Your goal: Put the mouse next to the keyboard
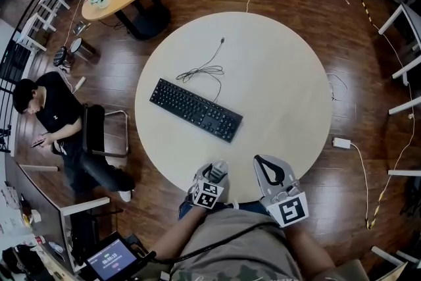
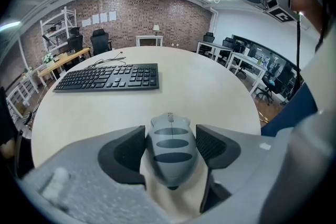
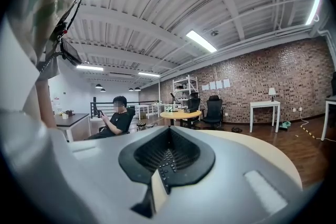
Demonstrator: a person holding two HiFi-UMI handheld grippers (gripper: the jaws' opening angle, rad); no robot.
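Black keyboard (image 1: 196, 110) lies slantwise on the round pale table (image 1: 289, 69), with its cable (image 1: 204, 69) looped just beyond it. Nearer me, at the table's near edge, my left gripper (image 1: 214, 172) has its two jaws closed against the sides of the grey mouse (image 2: 171, 147). The mouse sits between the pads, nose toward the keyboard and well apart from it. To the right, my right gripper (image 1: 268, 171) hovers beside the left one, jaws pressed together, nothing held between them.
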